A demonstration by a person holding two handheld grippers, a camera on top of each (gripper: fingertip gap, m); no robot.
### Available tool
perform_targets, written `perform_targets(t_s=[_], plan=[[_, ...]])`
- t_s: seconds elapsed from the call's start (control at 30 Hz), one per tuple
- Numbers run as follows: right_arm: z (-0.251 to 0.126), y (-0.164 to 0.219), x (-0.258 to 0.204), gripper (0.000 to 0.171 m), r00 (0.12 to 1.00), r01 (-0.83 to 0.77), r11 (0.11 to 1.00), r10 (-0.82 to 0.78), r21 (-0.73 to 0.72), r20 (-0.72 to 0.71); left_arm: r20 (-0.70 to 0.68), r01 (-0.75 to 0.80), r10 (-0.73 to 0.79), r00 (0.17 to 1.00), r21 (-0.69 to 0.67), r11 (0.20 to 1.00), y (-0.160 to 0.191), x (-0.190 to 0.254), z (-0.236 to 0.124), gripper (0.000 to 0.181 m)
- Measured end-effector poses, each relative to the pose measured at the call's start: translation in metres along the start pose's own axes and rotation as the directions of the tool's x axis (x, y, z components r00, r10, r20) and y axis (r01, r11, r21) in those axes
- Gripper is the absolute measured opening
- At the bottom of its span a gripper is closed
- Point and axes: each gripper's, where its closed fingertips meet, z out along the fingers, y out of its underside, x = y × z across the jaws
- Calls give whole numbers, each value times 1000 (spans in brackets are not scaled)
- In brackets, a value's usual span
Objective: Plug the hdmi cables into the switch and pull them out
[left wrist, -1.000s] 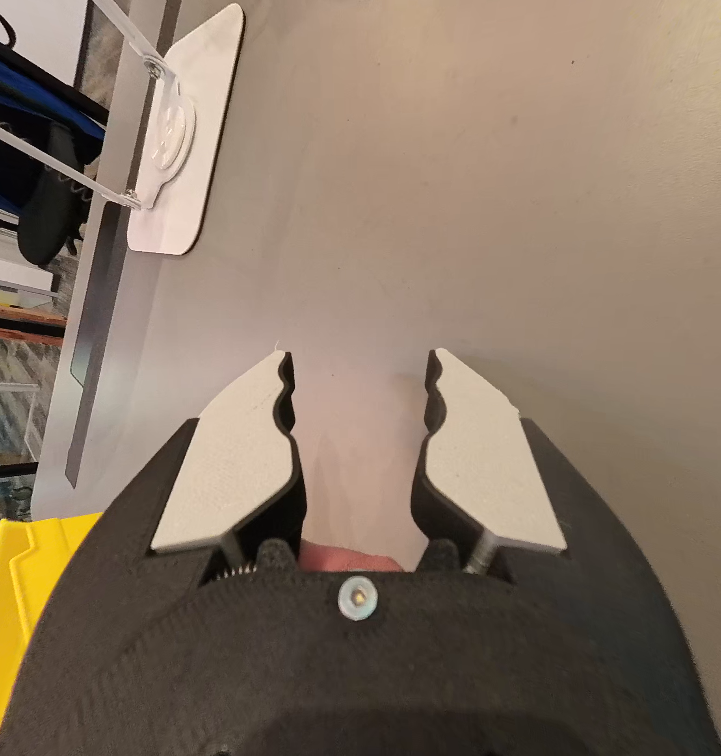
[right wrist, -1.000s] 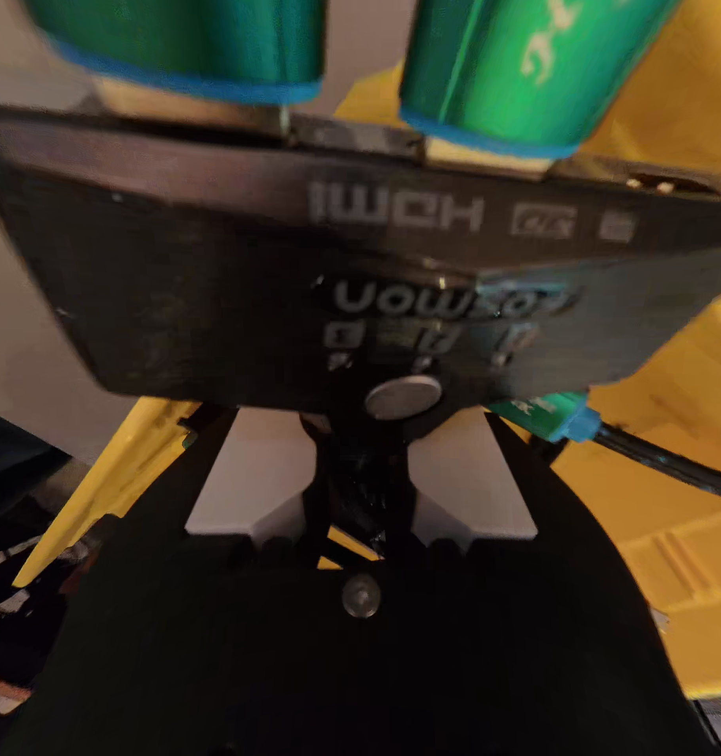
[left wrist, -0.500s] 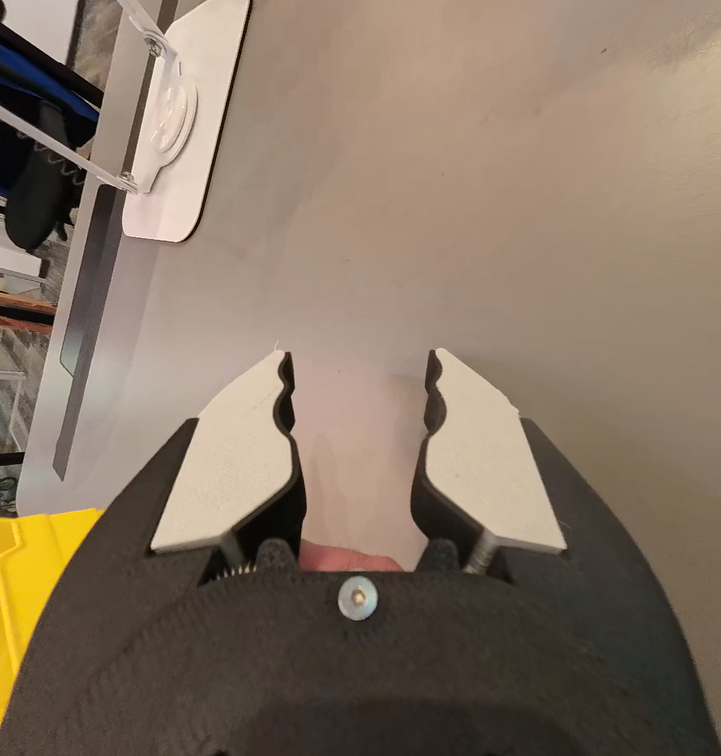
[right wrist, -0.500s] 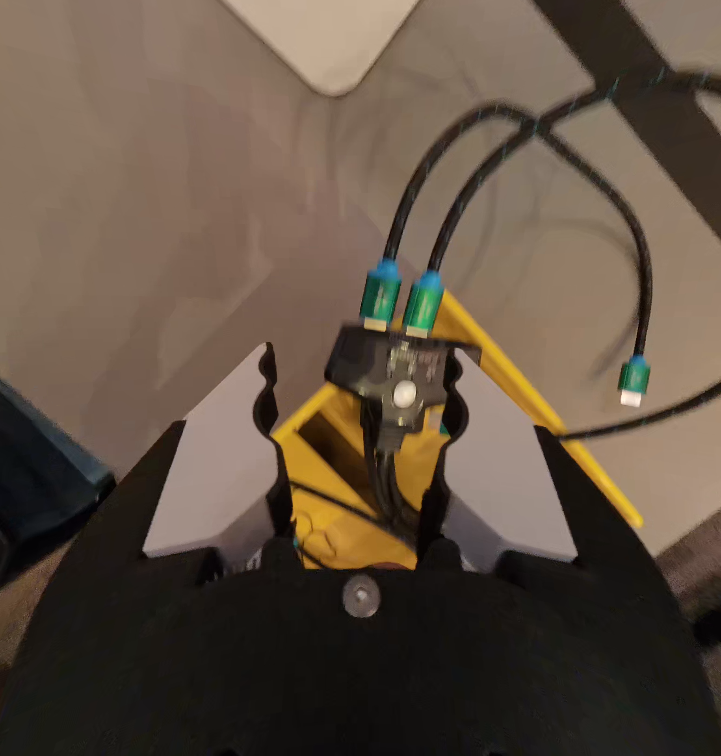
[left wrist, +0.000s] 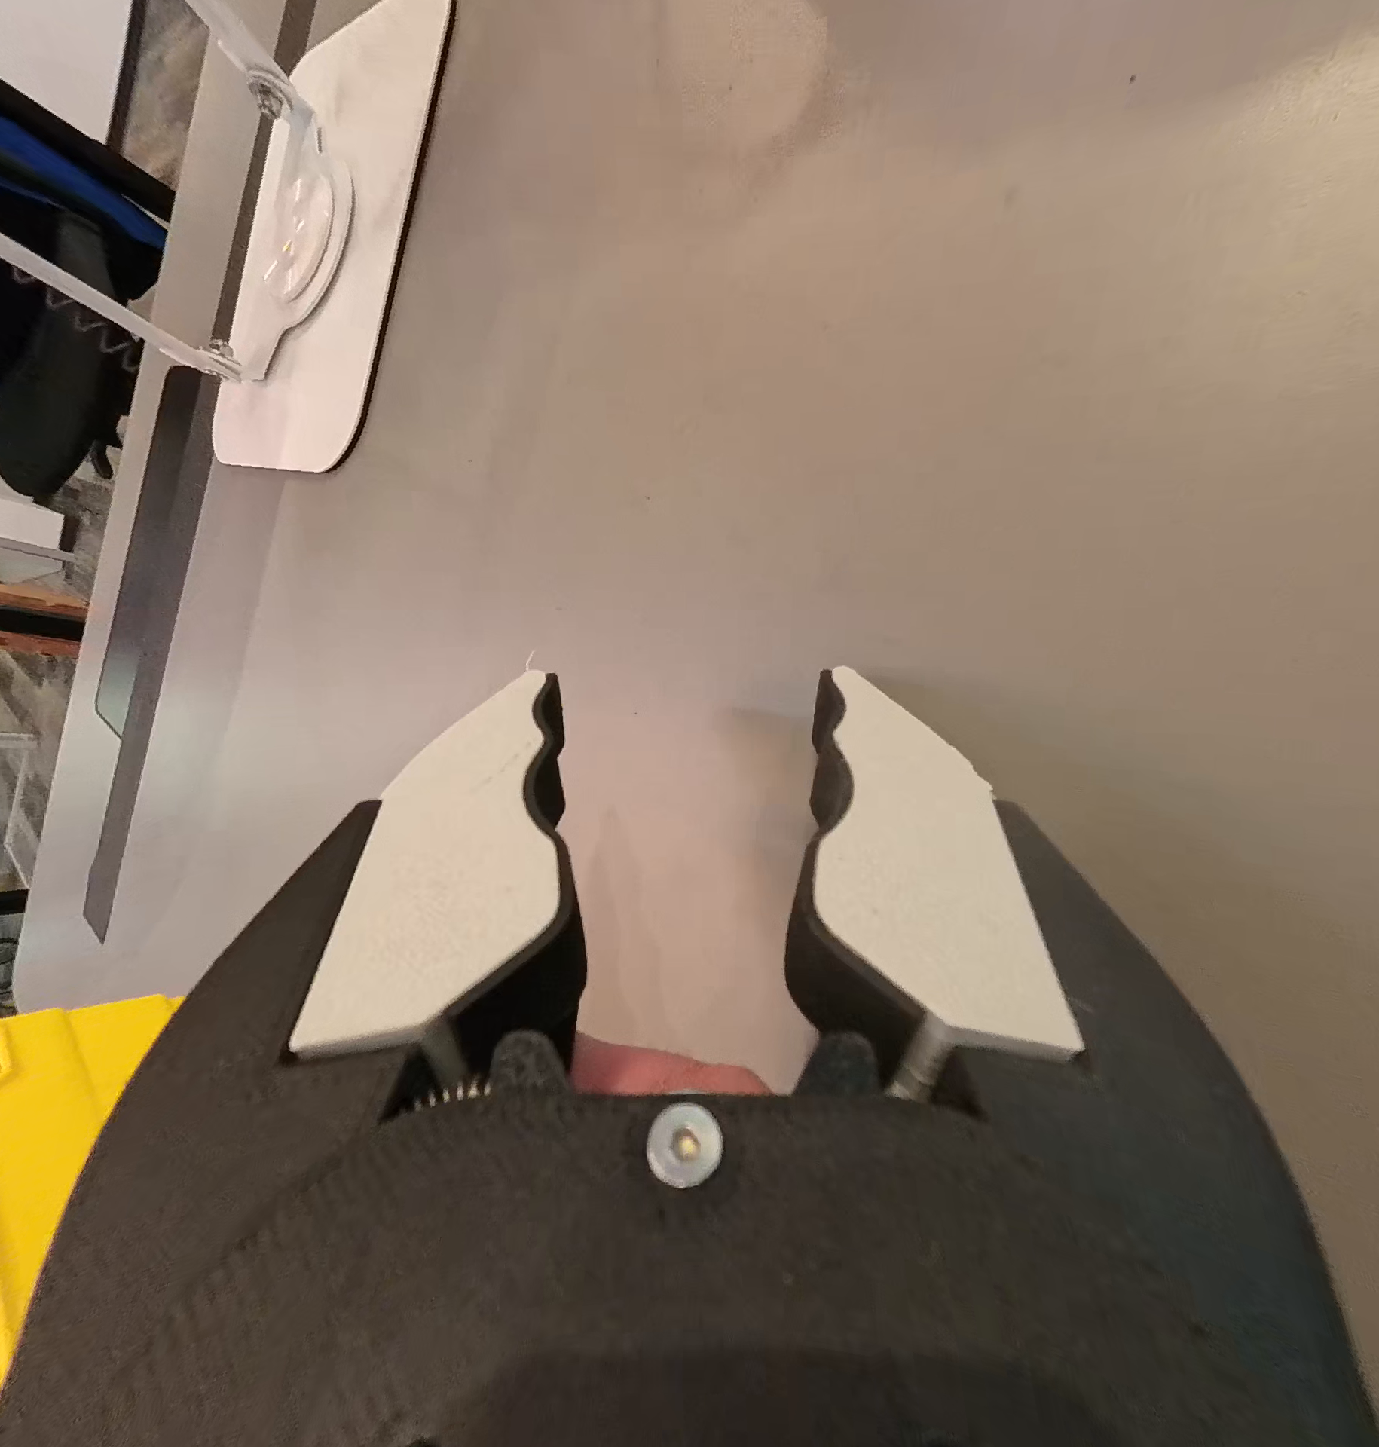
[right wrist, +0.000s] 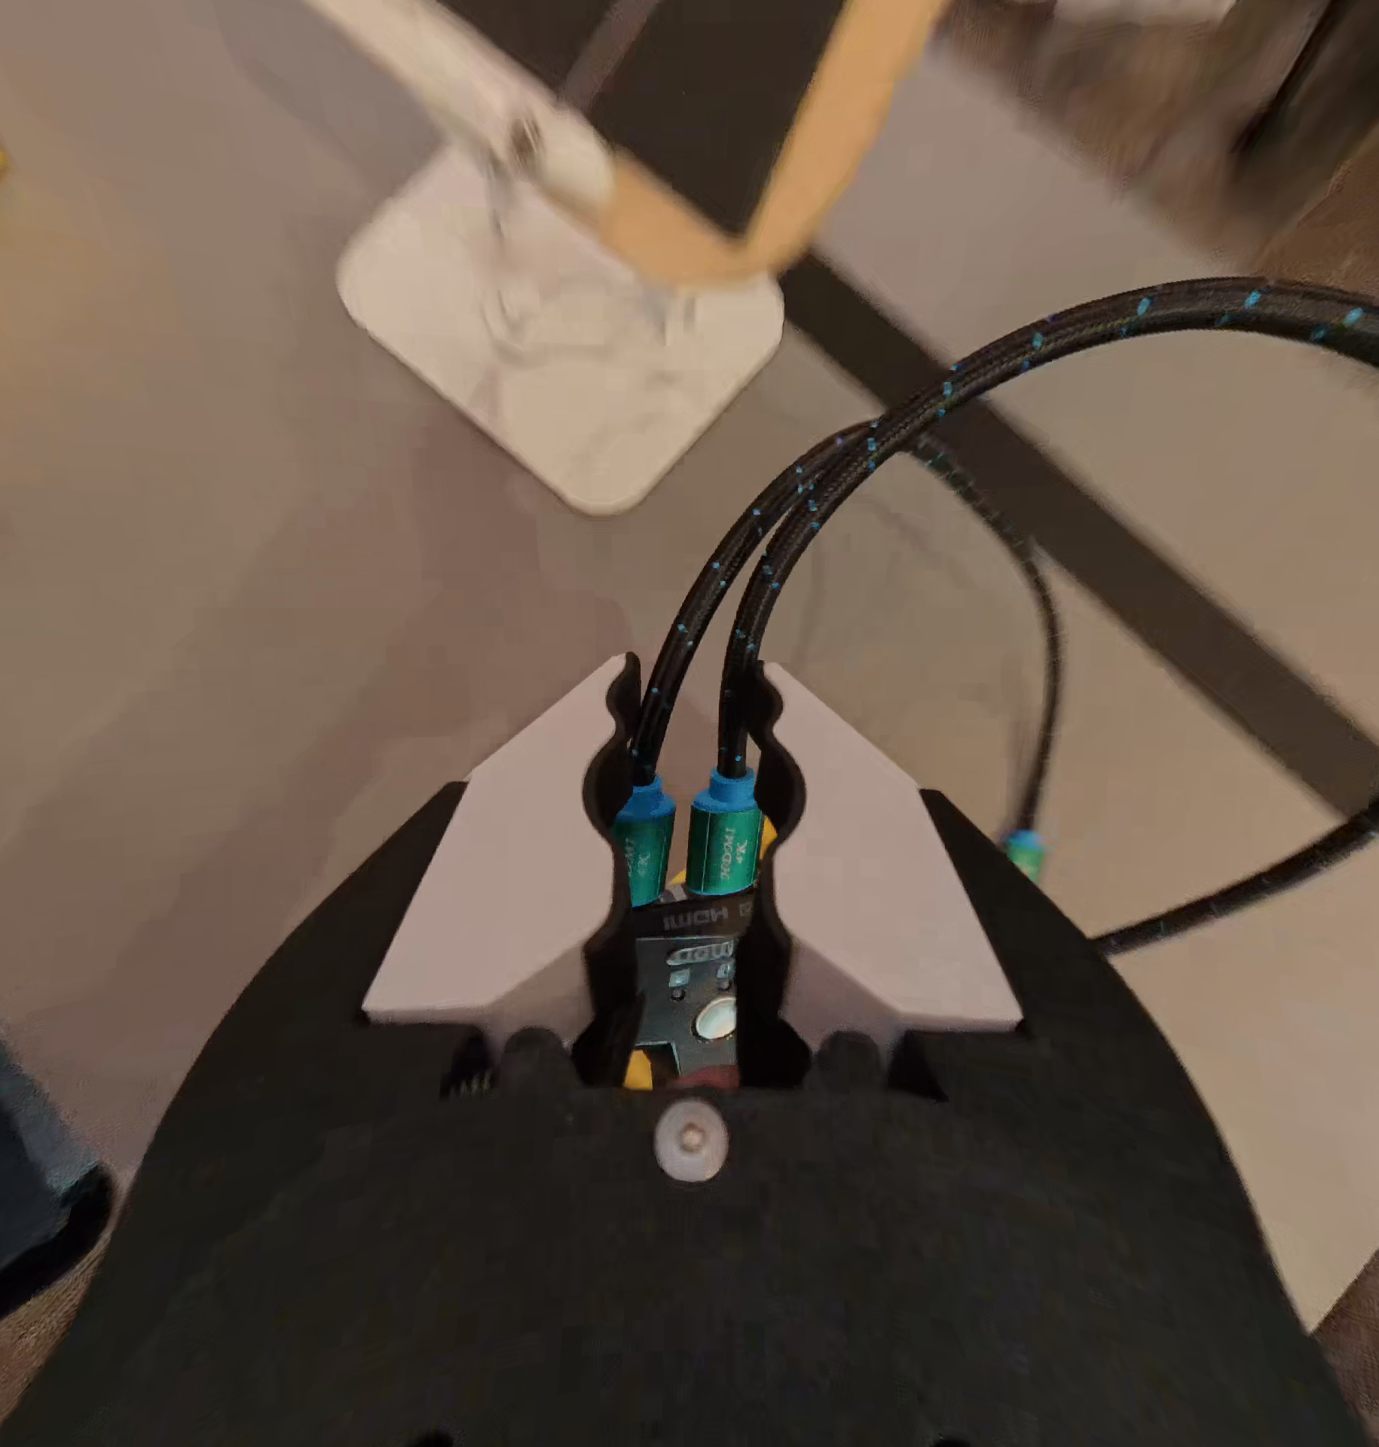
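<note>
In the right wrist view, the black HDMI switch sits deep between my right gripper's fingers, which are closed in on its sides. Two green HDMI plugs are seated side by side in the switch. Their black braided cables arc up and away to the right. A third green plug lies loose on the grey table to the right. My left gripper is open and empty over bare grey table. The switch does not show in the left wrist view.
A white stand base with a clear bracket stands ahead of the right gripper; it also shows in the left wrist view at upper left. A yellow bin is at lower left. A dark strip crosses the table.
The right gripper's fingers, wide apart half a second ago, have closed around the switch, and its view has swung off the yellow bin. The left gripper has barely shifted.
</note>
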Motion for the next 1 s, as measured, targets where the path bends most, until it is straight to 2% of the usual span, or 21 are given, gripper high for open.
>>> perform_targets(t_s=[0.1,0.13,0.2,0.27,0.33,0.43,0.57,0.63,0.73,0.8,0.87,0.93,1.0], plan=[[-54,-30,-2,24,1000,0,951,5,308,-16,1,-7,7,1000,-2,1000,1,0,0,61],[-76,-37,-2,24,999,-34,903,34,427,8,1,-9,9,1000,-2,1000,1,1,0,60],[-123,-41,4,24,990,-138,751,104,646,92,2,-14,14,1000,-6,1000,2,2,-1,60],[-156,-22,22,24,962,-270,597,197,755,187,2,-17,17,1000,-9,1000,2,2,-1,60],[-162,11,39,24,935,-346,536,265,771,235,1,-15,15,1000,-8,1000,1,3,0,60],[-148,57,50,24,918,-374,542,330,752,219,-2,-21,21,1000,-11,1000,-1,5,2,60],[-128,90,47,23,928,-331,641,355,692,115,-2,-25,25,1000,-12,1000,-3,8,3,60],[-122,96,47,23,942,-267,724,337,636,11,-1,-22,22,1000,-13,1000,-4,8,4,60],[-108,108,51,20,945,-151,864,268,480,-185,2,-23,23,1000,-14,1000,-6,8,5,60],[-103,112,52,19,941,-82,923,196,376,-275,2,-27,27,1000,-12,1000,-7,9,5,59],[-93,125,57,15,912,5,983,70,183,-404,1,-27,27,1000,-10,1000,-7,10,5,59],[-81,135,62,11,870,73,997,-48,32,-490,0,-30,30,1000,-9,1000,-7,10,5,59],[-73,143,65,11,851,89,993,-115,-76,-513,1,-36,36,999,-8,999,-7,11,4,59]])
